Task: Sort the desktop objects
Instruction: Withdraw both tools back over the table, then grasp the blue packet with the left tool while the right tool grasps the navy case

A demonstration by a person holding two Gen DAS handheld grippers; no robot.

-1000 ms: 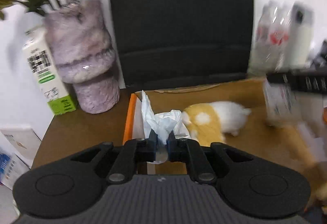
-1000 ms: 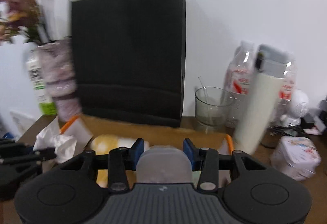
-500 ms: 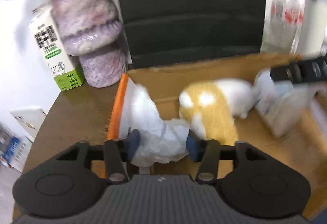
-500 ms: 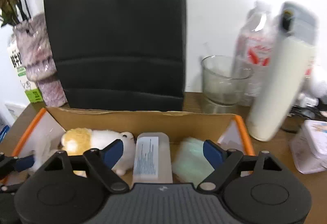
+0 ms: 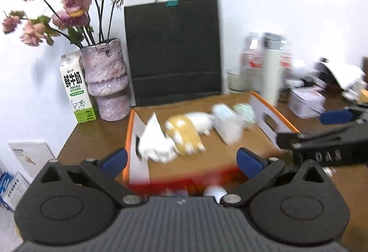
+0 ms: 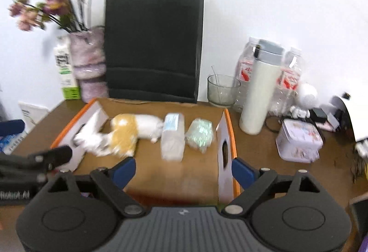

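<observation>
- The left gripper [image 5: 181, 158] stands spread wide with nothing between its blue pads, its jaws having just been opening; it hangs above the near edge of the cardboard box [image 5: 207, 166].
- The right gripper [image 6: 182, 170] is likewise released and empty, jaws just opened, poised over the box's [image 6: 174, 173] near side; in the left view only its blurred dark side [image 5: 322, 143] shows at the right edge.
- Inside the open box, from left to right, lie crumpled white paper [image 6: 90, 139], a yellow-and-white plush toy [image 6: 131, 130], a clear wrapped pack [image 6: 172, 137] with a bluish label, and a pale green bundle [image 6: 200, 134]; all four are smeared by motion, so their details cannot be read.
- The box's near wall is a red blur [image 5: 165, 185] in the left view, partly cut off by the gripper body; a small white thing beside it cannot be identified.
- Behind the box a black paper bag [image 6: 153, 44] stands upright against the wall.
- To its left stand a mauve vase [image 5: 105, 81] of dried flowers [image 5: 64, 3] and a milk carton [image 5: 77, 93].
- To the right sit a glass [image 6: 222, 91], a white flask [image 6: 258, 91] in front of plastic bottles [image 6: 288, 74], and a patterned tin [image 6: 299, 141].
- The clutter at the far right edge of the wooden desk [image 6: 260, 160] is too blurred to name.
</observation>
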